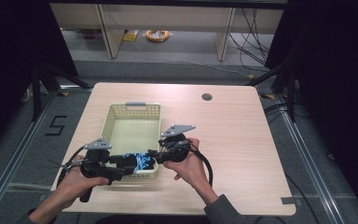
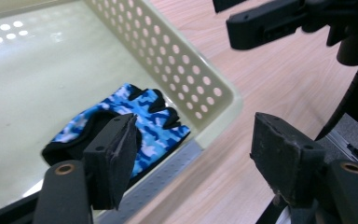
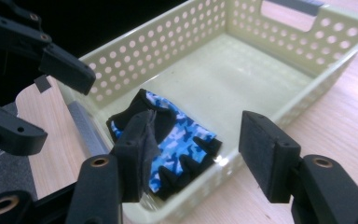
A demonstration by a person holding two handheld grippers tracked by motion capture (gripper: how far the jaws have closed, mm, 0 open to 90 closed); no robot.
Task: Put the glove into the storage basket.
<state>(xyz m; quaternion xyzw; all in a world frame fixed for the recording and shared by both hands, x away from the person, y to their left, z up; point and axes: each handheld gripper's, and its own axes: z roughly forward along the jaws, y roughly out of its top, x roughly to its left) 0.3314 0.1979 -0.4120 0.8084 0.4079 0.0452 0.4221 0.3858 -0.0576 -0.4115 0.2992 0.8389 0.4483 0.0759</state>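
**Glove lies in the basket, both tongs apart**

While the blue camouflage fingerless glove (image 3: 168, 140) rests flat in the pale perforated plastic basket's (image 1: 156, 112) near end, left tongs (image 2: 200, 154) and right tongs (image 3: 196, 154) hover above it, spread and empty, equally near.

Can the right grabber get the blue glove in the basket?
Probably yes. The right gripper hangs open just above the blue glove, which lies uncovered in the near corner of the basket; its wall stands close beside.
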